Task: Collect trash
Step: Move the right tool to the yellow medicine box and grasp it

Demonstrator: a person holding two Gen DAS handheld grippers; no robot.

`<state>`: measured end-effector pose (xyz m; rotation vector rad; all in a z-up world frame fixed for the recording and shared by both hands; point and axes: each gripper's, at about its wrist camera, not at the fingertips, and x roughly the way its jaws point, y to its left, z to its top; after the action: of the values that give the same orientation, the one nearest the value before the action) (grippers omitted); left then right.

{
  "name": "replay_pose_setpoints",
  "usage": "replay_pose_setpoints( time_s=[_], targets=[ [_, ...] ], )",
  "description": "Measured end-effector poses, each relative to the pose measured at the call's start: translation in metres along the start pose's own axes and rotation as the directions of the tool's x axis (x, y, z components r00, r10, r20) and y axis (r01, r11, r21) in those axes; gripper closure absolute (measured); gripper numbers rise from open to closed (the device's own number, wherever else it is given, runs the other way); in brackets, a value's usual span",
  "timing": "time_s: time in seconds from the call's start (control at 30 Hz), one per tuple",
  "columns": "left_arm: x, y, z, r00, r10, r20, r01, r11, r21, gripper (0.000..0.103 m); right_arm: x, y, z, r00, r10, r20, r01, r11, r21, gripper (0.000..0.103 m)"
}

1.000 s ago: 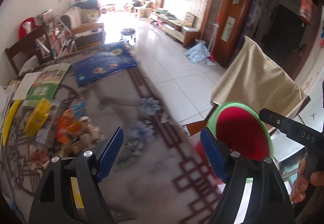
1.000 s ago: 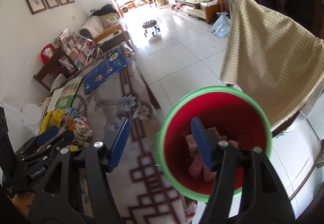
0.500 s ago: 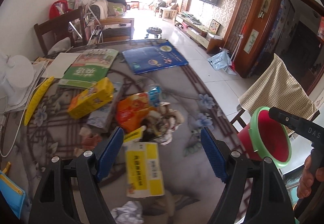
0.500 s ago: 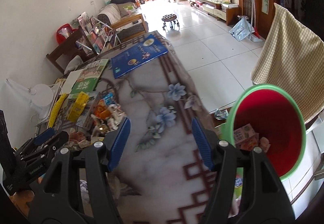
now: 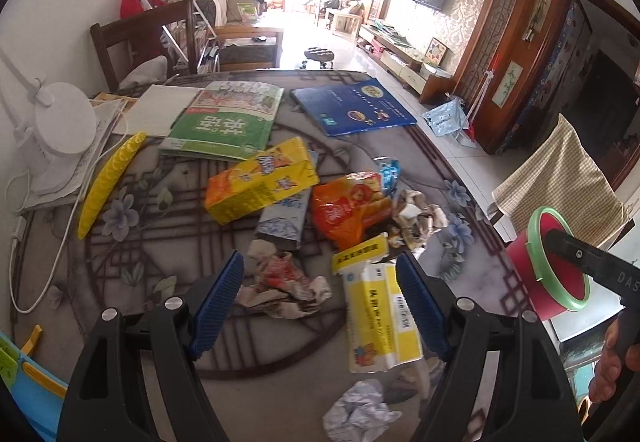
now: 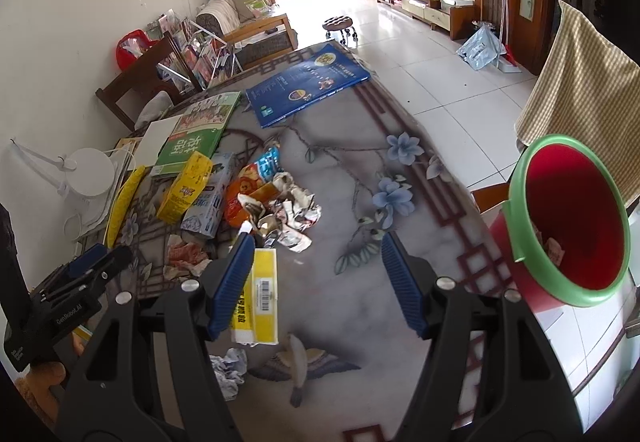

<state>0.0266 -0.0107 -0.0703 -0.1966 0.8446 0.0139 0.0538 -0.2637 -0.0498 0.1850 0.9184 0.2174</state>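
Trash lies heaped mid-table: a yellow-white carton (image 5: 380,318) (image 6: 260,294), a crumpled reddish wrapper (image 5: 284,282), an orange snack bag (image 5: 348,210), a yellow box (image 5: 260,182), crumpled paper (image 5: 416,218) (image 6: 288,214) and a white paper ball (image 5: 356,414) (image 6: 230,366). My left gripper (image 5: 320,306) is open, low over the reddish wrapper and the carton. My right gripper (image 6: 316,282) is open and empty above bare table, its left finger by the carton. The red bin with green rim (image 6: 572,218) (image 5: 556,274) stands off the table's right edge with some trash inside.
A green book (image 5: 224,122), a blue book (image 5: 352,106) and a white lamp base (image 5: 60,130) lie at the table's far side, with a yellow banana-shaped item (image 5: 108,178) on the left. A cloth-draped chair (image 6: 580,74) stands behind the bin.
Both grippers swung left from the bin back over the table. The trash heap now sits in front of my left gripper; the bin has shifted to the right edge of both views.
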Motion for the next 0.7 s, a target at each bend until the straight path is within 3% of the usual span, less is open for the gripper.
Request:
replay_pose_setpoints(
  time_s=[0.17, 0.47, 0.63, 0.67, 0.7],
  targets=[
    [-0.005, 0.034, -0.006, 0.999, 0.038, 0.004, -0.037, 0.998, -0.043, 0.028, 0.029, 0.017, -0.014, 0.996, 0.023, -0.088, -0.023, 1.000, -0.002, 0.039],
    [-0.005, 0.090, -0.021, 0.995, 0.096, -0.037, -0.100, 0.987, -0.123, 0.028, 0.114, 0.062, -0.040, 0.962, 0.051, -0.267, -0.064, 0.997, -0.039, 0.039],
    [0.003, 0.097, -0.021, 0.995, 0.088, -0.053, -0.094, 0.988, -0.124, 0.028, 0.157, 0.076, -0.055, 0.929, 0.016, -0.370, -0.040, 0.998, -0.055, 0.033],
    [0.006, 0.096, -0.021, 0.995, 0.081, -0.058, -0.088, 0.989, -0.118, 0.028, 0.162, 0.077, -0.057, 0.924, 0.009, -0.382, -0.036, 0.997, -0.063, 0.041],
    [0.010, 0.095, -0.020, 0.995, 0.072, -0.067, -0.079, 0.991, -0.111, 0.028, 0.167, 0.079, -0.060, 0.915, 0.006, -0.403, -0.039, 0.997, -0.073, 0.042]
  ],
)
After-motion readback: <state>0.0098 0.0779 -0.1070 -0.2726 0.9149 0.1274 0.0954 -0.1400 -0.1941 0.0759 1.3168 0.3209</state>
